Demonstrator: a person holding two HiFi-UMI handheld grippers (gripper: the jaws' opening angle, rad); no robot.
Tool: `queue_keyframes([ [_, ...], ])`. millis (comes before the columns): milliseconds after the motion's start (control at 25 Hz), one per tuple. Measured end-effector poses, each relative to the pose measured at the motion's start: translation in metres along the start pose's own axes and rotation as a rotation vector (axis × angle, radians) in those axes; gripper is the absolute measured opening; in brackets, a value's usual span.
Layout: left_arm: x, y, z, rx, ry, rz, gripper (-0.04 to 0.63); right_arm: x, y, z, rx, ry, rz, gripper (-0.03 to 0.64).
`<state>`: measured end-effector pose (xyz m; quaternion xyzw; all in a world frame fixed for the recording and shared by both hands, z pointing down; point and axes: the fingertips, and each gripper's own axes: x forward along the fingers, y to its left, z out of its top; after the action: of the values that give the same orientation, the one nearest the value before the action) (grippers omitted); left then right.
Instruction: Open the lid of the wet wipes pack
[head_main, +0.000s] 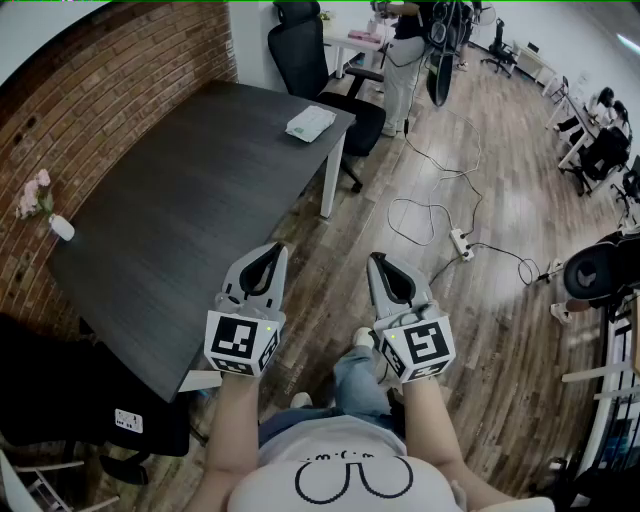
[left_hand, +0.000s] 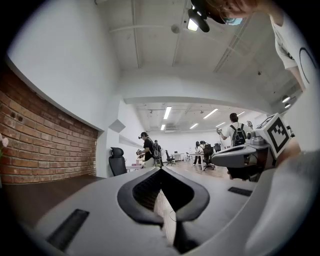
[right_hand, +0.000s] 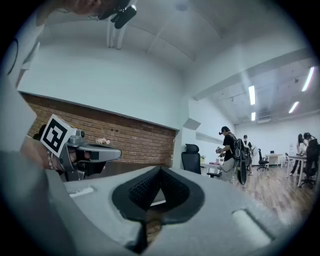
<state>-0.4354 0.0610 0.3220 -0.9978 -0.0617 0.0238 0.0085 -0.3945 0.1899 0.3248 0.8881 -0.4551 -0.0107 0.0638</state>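
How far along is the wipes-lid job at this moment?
Done: nothing yet. The wet wipes pack lies untouched at the far end of the table. In hand: nothing. The left gripper and right gripper are at the near end, jaws shut and empty. Left: reach the pack, steady it, lift the lid.

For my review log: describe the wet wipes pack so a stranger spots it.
On the dark table by the brick wall, the wet wipes pack lies at the far corner near the black chair. It is flat and pale, unlike the small flower vase.
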Motion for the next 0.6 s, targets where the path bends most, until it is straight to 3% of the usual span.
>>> queue_keyframes([
  [280, 0.068, 0.001, -0.012, 0.006, 0.015, 0.015, -0.002, 0.037, -0.062, -0.014, 0.019, -0.011, 0.02, -0.005],
  [600, 0.185, 0.006, -0.011, 0.01, 0.014, 0.055, -0.002, 0.104, -0.162, -0.014, 0.015, -0.035, 0.074, -0.005],
])
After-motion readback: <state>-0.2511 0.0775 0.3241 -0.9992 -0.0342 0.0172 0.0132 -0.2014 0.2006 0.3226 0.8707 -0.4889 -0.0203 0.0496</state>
